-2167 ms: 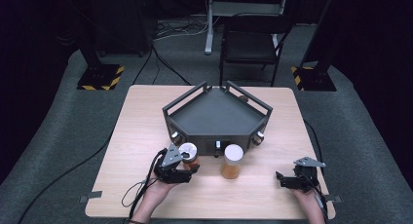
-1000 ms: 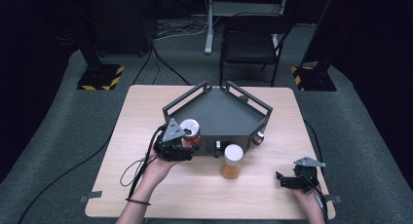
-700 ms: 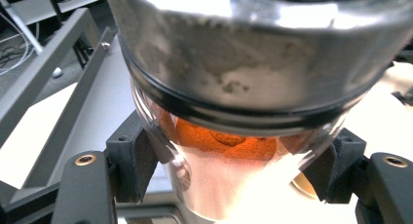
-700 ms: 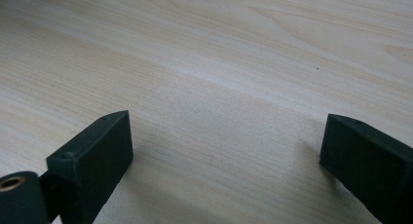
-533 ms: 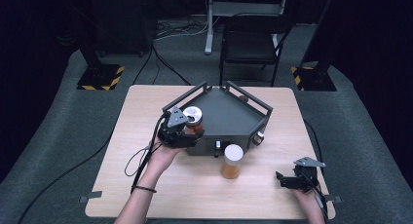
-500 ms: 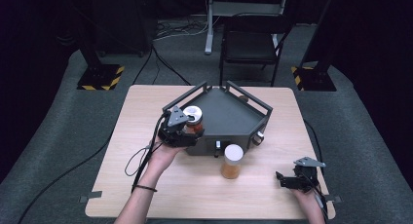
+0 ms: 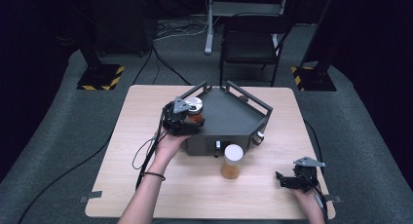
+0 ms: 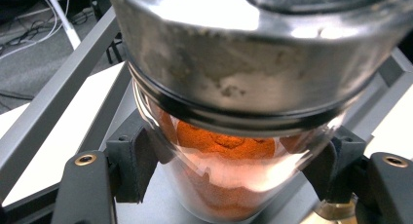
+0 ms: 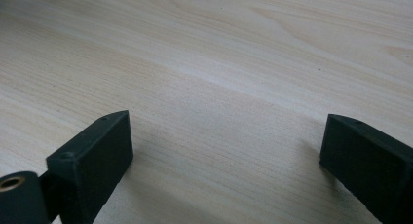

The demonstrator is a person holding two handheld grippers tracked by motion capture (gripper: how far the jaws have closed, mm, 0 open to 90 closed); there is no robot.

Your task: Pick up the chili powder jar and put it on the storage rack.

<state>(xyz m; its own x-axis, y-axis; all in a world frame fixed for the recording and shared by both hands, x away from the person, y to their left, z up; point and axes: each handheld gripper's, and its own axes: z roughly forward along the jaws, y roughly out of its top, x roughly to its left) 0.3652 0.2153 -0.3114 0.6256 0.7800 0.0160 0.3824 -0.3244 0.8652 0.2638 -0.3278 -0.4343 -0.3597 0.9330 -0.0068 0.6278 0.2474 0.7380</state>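
Gripping the spice jar (image 8: 229,151) from both sides, my left gripper (image 8: 234,160) has its black jaws pressed against the glass low on the body, below the metal lid (image 8: 253,53) that crowds the top of the left gripper view. Orange-red powder shows through the glass. In the high view the left gripper (image 7: 181,118) sits left of centre, holding the jar (image 7: 194,108) over the left corner of the grey tray (image 7: 229,118); I cannot tell whether its base touches the tray floor or hangs just above it. The tray's raised rail (image 8: 63,92) runs diagonally through the left of the left gripper view, just beside the jar, and is the nearest thing in the way on that side.

My right gripper (image 9: 224,151) has its jaws spread wide with nothing between them, bare wooden table (image 9: 219,63) beneath. In the high view the right gripper (image 7: 297,177) rests at the lower right, near the table (image 7: 136,185) edge, well apart from the tray.

A second jar (image 7: 233,161) with a white lid and amber contents stands upright on the table just in front of the tray's near wall, between my two grippers. A dark chair (image 7: 251,44) stands beyond the table at the top of the frame.

The held jar's bottom is cut off by the lower edge of the left gripper view, and its lid is blurred.
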